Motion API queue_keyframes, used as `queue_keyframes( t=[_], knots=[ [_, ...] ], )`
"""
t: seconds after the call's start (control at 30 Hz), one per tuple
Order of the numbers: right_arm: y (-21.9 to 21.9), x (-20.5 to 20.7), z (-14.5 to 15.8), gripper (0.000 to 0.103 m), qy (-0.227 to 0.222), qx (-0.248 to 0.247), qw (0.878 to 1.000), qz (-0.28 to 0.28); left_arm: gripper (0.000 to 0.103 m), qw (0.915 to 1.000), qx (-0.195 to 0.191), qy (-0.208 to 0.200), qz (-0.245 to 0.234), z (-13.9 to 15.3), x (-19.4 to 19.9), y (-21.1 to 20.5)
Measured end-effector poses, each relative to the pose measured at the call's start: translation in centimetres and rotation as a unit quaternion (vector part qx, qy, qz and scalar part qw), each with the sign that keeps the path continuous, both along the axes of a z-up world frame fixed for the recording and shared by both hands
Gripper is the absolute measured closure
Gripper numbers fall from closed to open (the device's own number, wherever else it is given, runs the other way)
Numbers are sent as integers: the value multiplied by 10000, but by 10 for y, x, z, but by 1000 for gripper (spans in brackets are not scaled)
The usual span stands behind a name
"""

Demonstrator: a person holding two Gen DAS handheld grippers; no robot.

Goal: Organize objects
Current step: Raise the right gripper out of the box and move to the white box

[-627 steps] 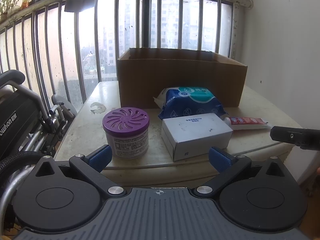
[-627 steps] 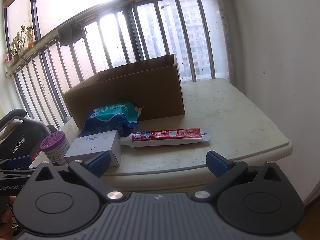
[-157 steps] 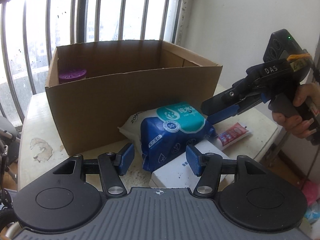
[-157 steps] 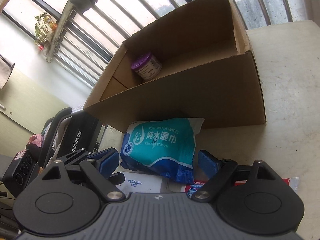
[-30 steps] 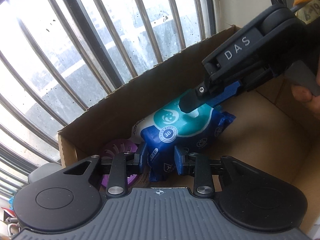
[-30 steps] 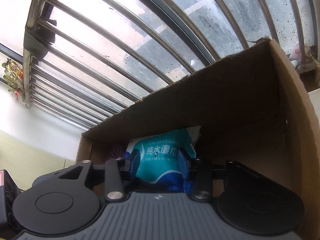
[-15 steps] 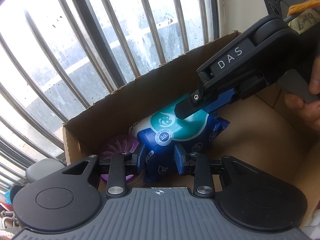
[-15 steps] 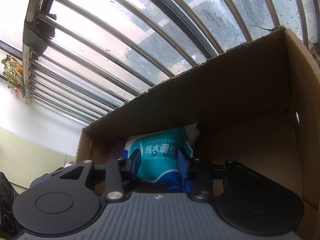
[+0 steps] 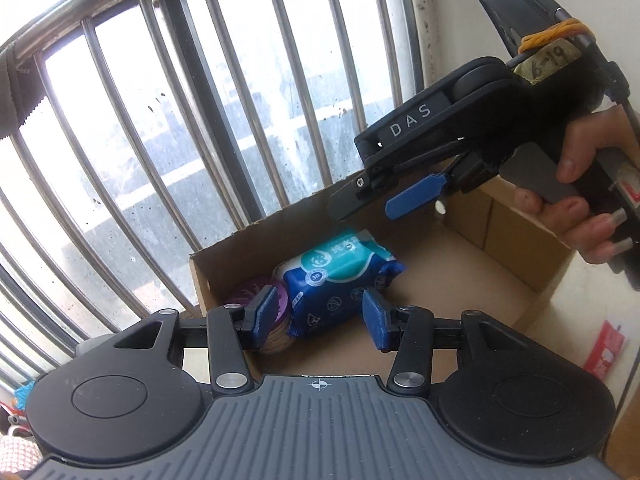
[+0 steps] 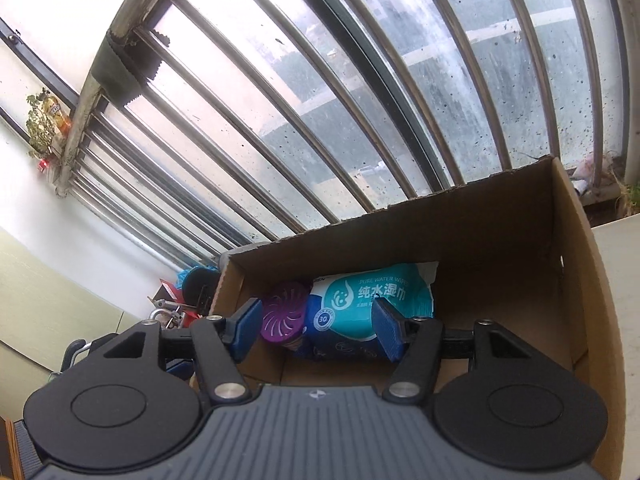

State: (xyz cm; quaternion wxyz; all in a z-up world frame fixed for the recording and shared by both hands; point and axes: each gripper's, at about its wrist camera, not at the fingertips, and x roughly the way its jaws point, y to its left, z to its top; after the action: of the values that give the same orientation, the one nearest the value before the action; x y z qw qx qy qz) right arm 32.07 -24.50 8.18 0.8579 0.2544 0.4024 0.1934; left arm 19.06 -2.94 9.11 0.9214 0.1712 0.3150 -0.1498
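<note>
A blue and teal wet wipes pack [image 9: 340, 276] lies inside the cardboard box [image 9: 520, 264], next to a purple-lidded jar [image 9: 244, 306]. Both also show in the right wrist view: the wipes pack [image 10: 360, 304], the jar [image 10: 282, 314], the box [image 10: 500, 256]. My left gripper [image 9: 318, 318] is open and empty, above the box's near left. My right gripper [image 10: 316, 330] is open and empty, raised over the box; it shows in the left wrist view [image 9: 384, 204] above the pack.
A red toothpaste tube [image 9: 606, 346] lies on the table right of the box. Window bars [image 9: 200, 100] stand right behind the box. A white wall [image 9: 448, 12] is at the right. Clutter [image 10: 176, 300] sits left of the box.
Both grippers have let go of the wipes pack, opened and lifted back. The pack now lies on the box floor beside the jar.
</note>
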Motion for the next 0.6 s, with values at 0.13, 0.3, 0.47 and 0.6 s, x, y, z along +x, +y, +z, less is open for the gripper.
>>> queue_keyframes(
  t=[0.13,0.3,0.47,0.6],
  knots=[
    [-8,-45,21,31,-420,-38,9991,25,52,9988,-315,-285,-229,9,-42,-5],
    [-9,-93,29,27,-667,-628,9954,279,49,9963,-693,-227,-458,6,-86,-15],
    [-18,-144,24,23,-848,-748,9923,512,46,9946,-707,-389,-646,-19,-119,-26],
    [-21,-174,2,22,-658,-743,9928,671,44,9944,-881,-174,-552,-45,-136,-22]
  ],
)
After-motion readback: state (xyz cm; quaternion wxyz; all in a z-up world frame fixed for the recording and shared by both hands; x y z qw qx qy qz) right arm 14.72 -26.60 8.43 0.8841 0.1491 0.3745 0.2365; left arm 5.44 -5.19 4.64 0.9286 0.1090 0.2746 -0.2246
